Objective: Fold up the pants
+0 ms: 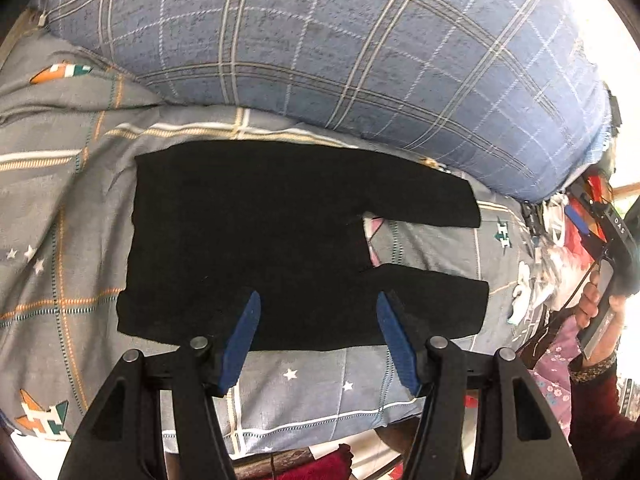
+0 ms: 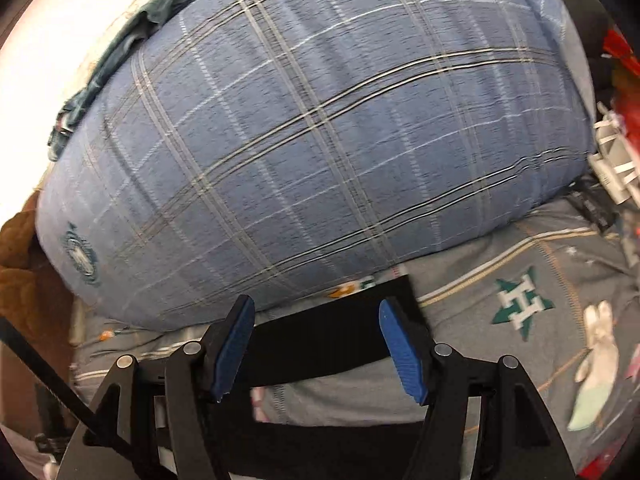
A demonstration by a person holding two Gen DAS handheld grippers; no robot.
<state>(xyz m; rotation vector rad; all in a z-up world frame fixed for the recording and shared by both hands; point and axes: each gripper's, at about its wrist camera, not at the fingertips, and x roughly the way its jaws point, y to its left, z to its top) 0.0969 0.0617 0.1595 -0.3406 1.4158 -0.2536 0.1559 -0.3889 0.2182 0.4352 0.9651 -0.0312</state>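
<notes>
Fingers (image 1: 256,340) of our left gripper (image 1: 318,340) stand apart, gripping nothing, over the near edge of the black pants (image 1: 260,240) spread flat on the bed (image 1: 320,396) for folding; our right gripper (image 2: 318,354), equally empty-handed, hovers over a leg.

In the right wrist view the pants (image 2: 332,344) show only as two dark bands; the right gripper (image 2: 317,310) and its frame cover the rest, and the lower band runs off the bottom edge. The plaid cushion (image 2: 320,140) beyond the fingertips is smeared by motion blur. In the left wrist view, a hand (image 1: 596,312) far to the right is cut by the rim, and the clutter (image 1: 560,240) beside it is too small to tell.
</notes>
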